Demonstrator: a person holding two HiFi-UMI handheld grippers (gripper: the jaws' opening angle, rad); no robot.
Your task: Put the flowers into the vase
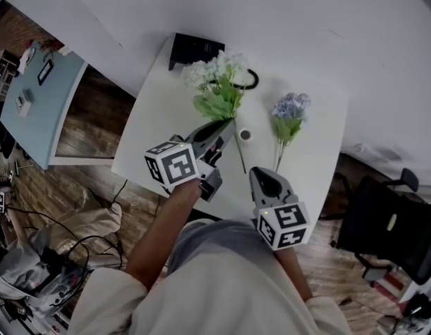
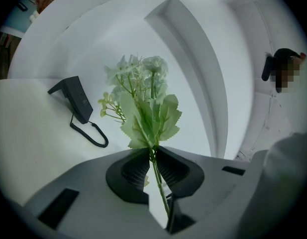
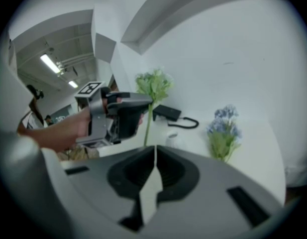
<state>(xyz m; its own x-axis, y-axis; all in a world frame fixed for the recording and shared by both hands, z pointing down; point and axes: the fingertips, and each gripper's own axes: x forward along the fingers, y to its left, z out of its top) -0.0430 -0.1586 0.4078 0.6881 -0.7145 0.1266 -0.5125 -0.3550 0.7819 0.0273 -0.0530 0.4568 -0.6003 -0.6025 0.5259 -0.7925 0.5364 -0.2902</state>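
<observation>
Left gripper [image 2: 151, 156]: we have its jaws clamped on the thin green stem of the white flower [image 2: 143, 98], just under the leaves.
White flower: in the right gripper view we see it held upright, blossoms above the jaws and the stem running down past them. Its lower end is hidden behind our right gripper there.
Right gripper [image 3: 154, 156]: its jaws are pressed together with nothing between them. It sits near us at the near edge of the table [image 1: 166, 117], pointing toward the far side.
Vase [image 1: 244, 135]: small and white, it stands upright on the table just beside the held stem. We see no flower in it.
Purple flower [image 1: 290, 114]: it lies flat on the table to the right of the vase, blossoms away from us.
Black device [image 1: 194, 49]: it rests at the far edge of the table with its coiled cord, behind the white blossoms.
Chair [image 1: 383, 222]: black, on the floor to the table's right.
</observation>
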